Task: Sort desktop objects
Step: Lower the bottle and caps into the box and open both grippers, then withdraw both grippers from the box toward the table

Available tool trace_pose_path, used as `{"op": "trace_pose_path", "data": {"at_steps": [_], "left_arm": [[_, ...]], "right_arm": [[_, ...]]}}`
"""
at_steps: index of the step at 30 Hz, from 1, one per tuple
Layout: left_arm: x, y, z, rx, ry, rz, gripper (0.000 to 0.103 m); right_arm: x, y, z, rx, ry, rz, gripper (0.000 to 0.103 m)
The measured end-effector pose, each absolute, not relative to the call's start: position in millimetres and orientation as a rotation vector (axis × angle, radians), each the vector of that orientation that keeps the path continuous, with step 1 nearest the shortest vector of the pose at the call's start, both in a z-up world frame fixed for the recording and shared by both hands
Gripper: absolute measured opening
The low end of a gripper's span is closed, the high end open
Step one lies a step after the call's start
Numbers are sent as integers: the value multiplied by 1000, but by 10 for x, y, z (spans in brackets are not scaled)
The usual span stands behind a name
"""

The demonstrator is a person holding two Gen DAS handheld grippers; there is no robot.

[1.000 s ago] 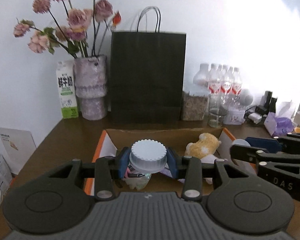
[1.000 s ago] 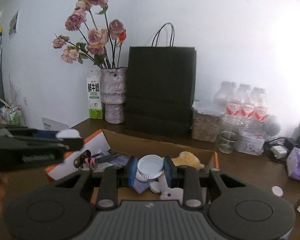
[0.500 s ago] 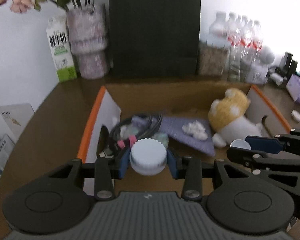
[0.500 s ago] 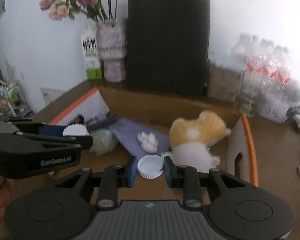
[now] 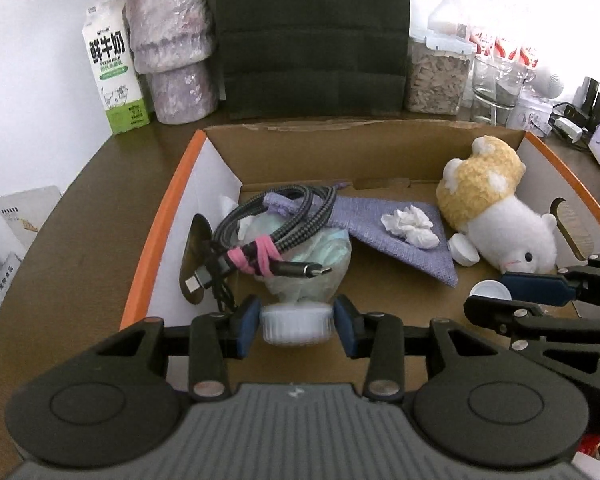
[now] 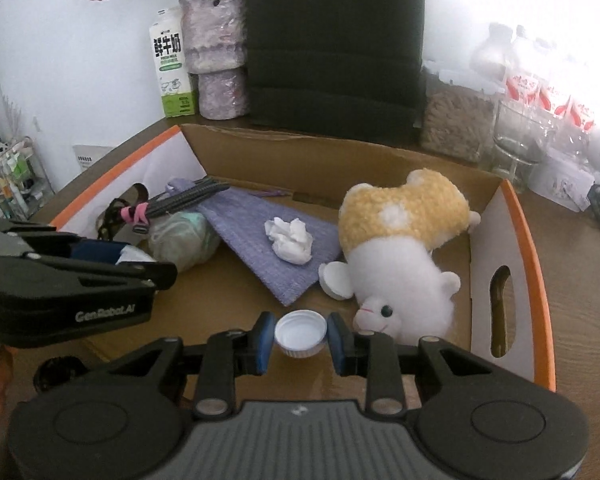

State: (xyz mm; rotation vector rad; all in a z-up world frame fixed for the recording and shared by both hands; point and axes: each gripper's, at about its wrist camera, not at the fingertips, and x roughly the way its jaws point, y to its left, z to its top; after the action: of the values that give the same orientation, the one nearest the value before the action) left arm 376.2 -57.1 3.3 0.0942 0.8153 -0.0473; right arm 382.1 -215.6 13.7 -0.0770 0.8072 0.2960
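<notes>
Bottle caps are in both tools, over the open cardboard box (image 5: 164, 216) that stands on the brown desk (image 5: 100, 200). The left gripper (image 5: 296, 326) is tilted down over the box's near edge, towards its left side. A large ribbed white cap (image 5: 296, 324) sits between its blue pads, seen side-on and blurred. The jaws are opening, and a thin gap shows on each side of the cap, so it is let go rather than clamped. The right gripper (image 6: 301, 338) hangs over the near edge further to the right. Its pads are clenched on a small white cap (image 6: 300, 334), hollow side up.

In the box's left half, a braided cable (image 5: 276, 224) bound with a pink tie (image 5: 256, 254) lies on a pale crumpled bundle (image 5: 320, 256). A purple cloth (image 5: 380, 216) is spread across the middle of the floor with a crumpled tissue (image 5: 410, 222) on it. A yellow and white plush toy (image 5: 496, 208) lies head down by the right wall, and a third white cap (image 5: 462, 250) touches its near left side, at the cloth's edge.

Along the desk's back edge, behind the box, stand a milk carton (image 5: 114, 68), a mottled purple vase (image 5: 172, 44) with flowers, a black paper bag (image 5: 312, 40), a jar of grain (image 5: 436, 76), a glass (image 5: 496, 88) and water bottles (image 5: 500, 40).
</notes>
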Motion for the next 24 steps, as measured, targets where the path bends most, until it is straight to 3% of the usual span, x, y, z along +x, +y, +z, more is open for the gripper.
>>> {"op": "trace_pose_path", "data": {"at_steps": [1,5,10,12,13,15,24], "left_arm": [[3757,-582,42,100,810,-49,46],[3739,-617,69,119,798,-49,52],[3667,-607,144,137,757,-22,78],[3634,-579,178,134,743,-7,87],[3619,-564,197,126,738,-12,88],[3579,-542,247,110,727,1,103],[3281,-532,516,104,635,8,103]], "right_arm": [[3824,-2159,143,-76,806,295,30],[3813,-2178,180,-69,795,297,60],[3737,-2208,290,-75,758,276,80],[3715,-2247,336,-63,747,267,97],[3702,-2270,363,-51,741,266,99],[3675,-2303,413,-38,732,263,103],[3406,-2329,631,-45,675,258,103]]}}
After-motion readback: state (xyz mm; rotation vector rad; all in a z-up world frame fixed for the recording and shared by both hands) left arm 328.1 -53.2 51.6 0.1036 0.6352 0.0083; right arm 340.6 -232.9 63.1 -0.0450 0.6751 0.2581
